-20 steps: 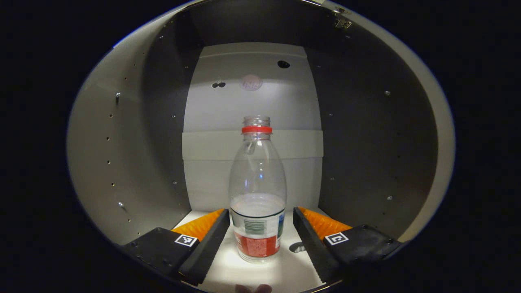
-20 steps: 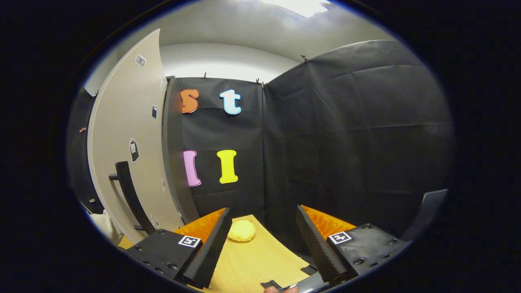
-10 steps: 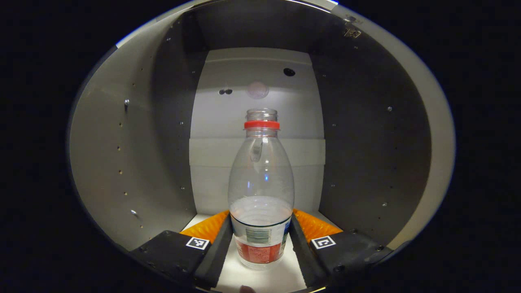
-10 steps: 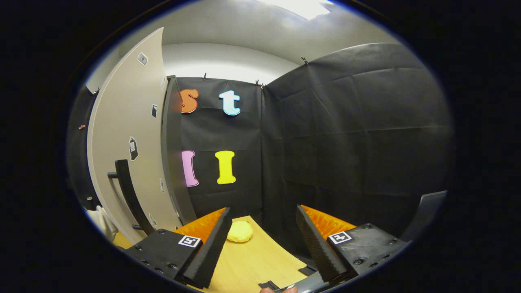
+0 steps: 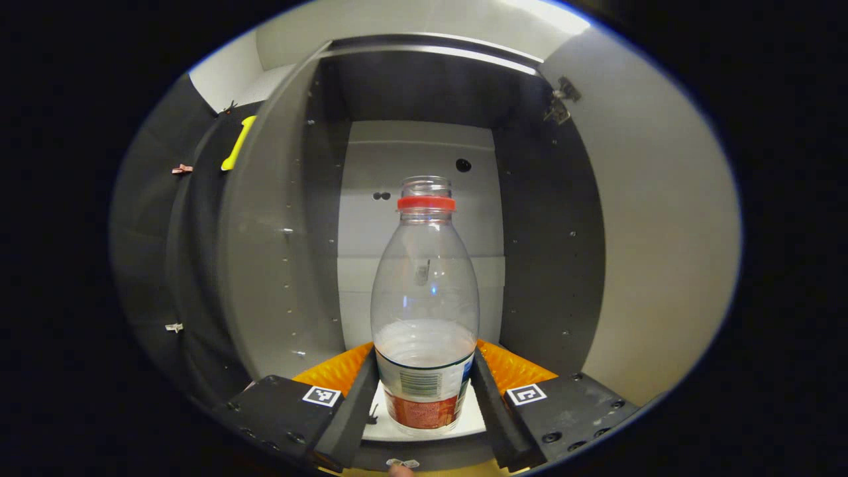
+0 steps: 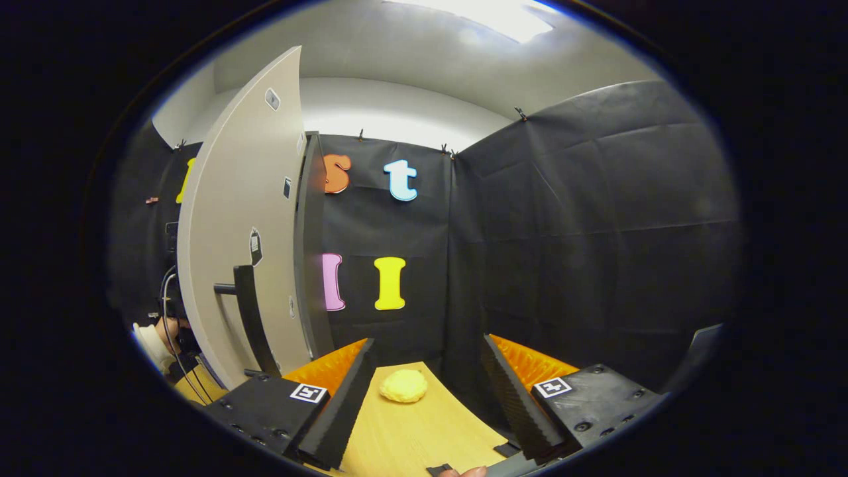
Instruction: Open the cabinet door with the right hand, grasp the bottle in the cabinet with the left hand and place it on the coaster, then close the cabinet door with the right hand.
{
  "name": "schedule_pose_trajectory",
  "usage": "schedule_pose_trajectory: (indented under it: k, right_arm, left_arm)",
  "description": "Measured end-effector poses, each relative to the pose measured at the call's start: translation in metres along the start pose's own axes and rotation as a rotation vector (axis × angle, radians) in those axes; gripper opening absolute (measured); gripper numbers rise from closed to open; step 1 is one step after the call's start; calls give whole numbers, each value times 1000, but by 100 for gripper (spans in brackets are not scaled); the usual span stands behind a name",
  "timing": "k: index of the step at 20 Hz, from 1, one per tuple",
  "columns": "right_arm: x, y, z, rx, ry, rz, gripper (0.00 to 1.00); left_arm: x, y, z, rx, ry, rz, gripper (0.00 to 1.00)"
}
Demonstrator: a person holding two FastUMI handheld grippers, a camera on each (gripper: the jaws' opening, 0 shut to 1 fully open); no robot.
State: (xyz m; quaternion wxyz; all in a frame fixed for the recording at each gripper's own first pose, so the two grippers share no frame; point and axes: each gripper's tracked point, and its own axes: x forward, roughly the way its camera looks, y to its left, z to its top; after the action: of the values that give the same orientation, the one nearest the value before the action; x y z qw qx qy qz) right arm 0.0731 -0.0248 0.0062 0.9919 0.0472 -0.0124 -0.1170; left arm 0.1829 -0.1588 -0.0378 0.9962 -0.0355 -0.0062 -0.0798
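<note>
Left hand-held gripper (image 5: 424,397) clamped on the bottle (image 5: 424,311), both fingers pressed against the labelled lower part, one on each side. Bottle upright, clear, red ring at the neck, no cap, some water at the bottom; held at the front edge of the cabinet (image 5: 424,199), just above its white shelf (image 5: 424,427). Cabinet door (image 6: 245,225) swung wide open, dark handle (image 6: 250,318) facing the right gripper view. Right hand-held gripper (image 6: 427,391) spread apart, gripping nothing, above the wooden bench (image 6: 411,437). Yellow coaster (image 6: 404,385) flat on the bench, between and beyond the right fingers, near the door's lower corner.
</note>
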Motion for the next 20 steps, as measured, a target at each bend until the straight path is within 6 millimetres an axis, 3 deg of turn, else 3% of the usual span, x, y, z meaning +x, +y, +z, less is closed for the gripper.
schedule_pose_trajectory:
  k: [5, 9, 15, 20]
  right_arm:
    - [0, 3, 2, -49, -12, 28, 98]
    - [0, 9, 1, -49, -13, 47, 98]
    - [2, 10, 3, -66, -21, 52, 97]
    - [4, 11, 4, -93, -33, 54, 98]
  left_arm:
    - [-73, 29, 10, 1, -40, -2, 75]
    - [-124, 46, 4, 11, -64, -18, 76]
    - [-179, 82, -47, 125, -21, 30, 76]
    - [-206, 80, -98, 104, -7, -8, 76]
